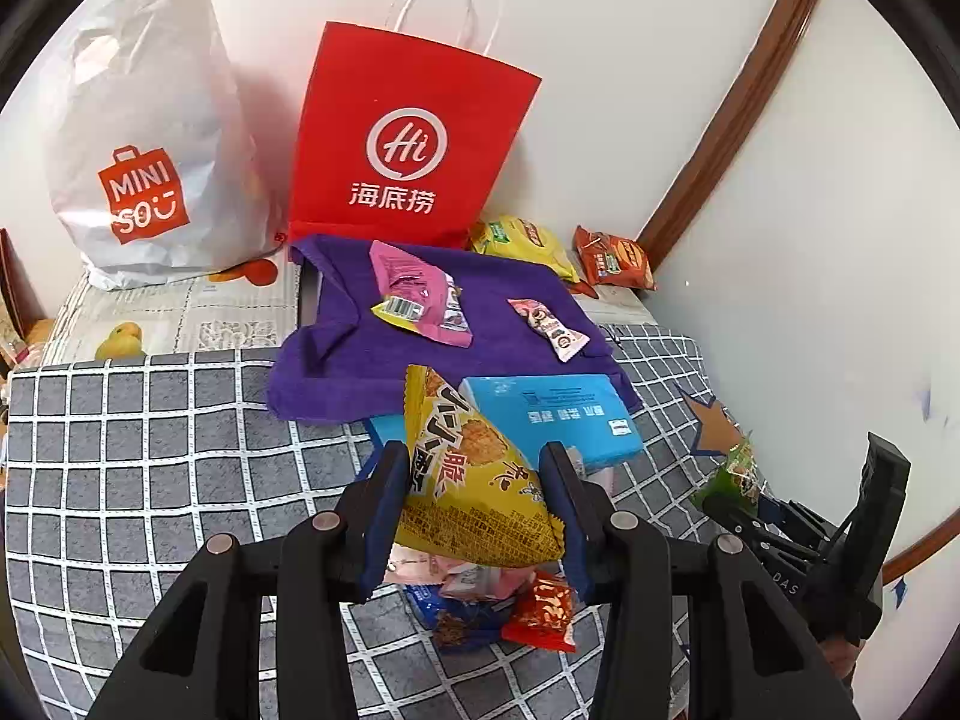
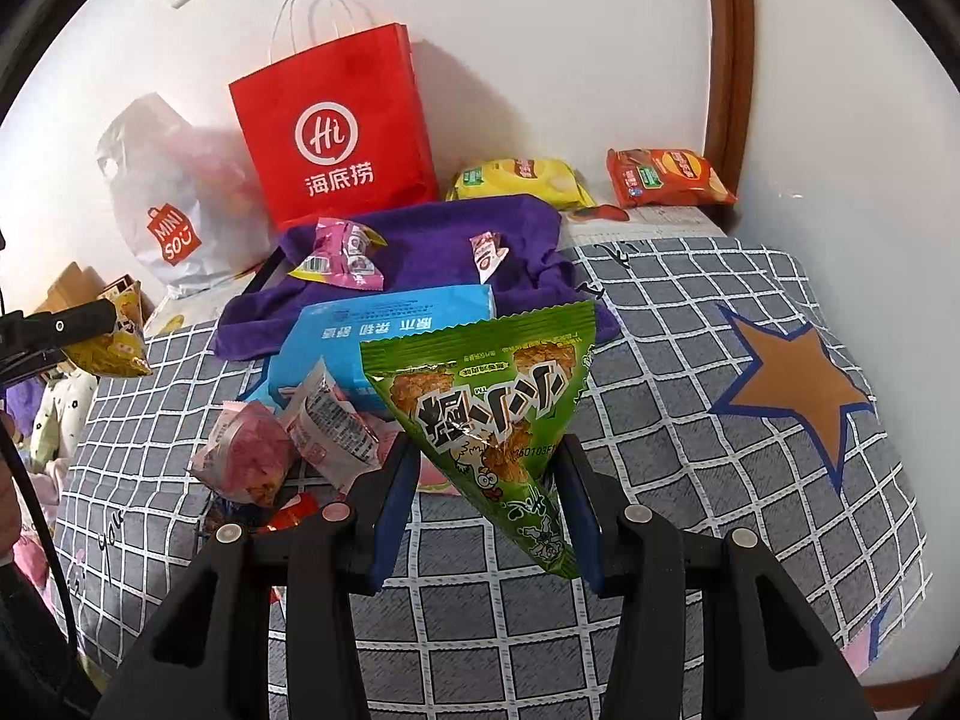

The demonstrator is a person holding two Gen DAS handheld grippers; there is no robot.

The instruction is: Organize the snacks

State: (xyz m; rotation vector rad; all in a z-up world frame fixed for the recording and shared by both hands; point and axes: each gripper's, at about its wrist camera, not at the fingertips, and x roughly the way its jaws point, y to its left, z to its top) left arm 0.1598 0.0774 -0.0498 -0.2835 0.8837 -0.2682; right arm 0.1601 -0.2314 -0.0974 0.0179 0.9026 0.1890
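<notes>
The bed (image 2: pixel 690 324), under a checked grey cover, carries a red paper bag (image 2: pixel 336 138), a purple towel (image 2: pixel 432 240) and loose snacks. The left gripper (image 1: pixel 474 498) jaws are clenched on a yellow triangular snack packet (image 1: pixel 474 480); the right gripper (image 2: pixel 489 498) jaws grasp a green triangular snack packet (image 2: pixel 486 414). Both packets appear light, crinkly and crushable: grip a sealed corner or edge.

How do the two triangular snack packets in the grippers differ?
The yellow packet sits in the left gripper; the green packet sits in the right gripper. The yellow one is gripped near its wide end, the green one near its narrow tip. Both are lifted clear of the checked cover.
</notes>
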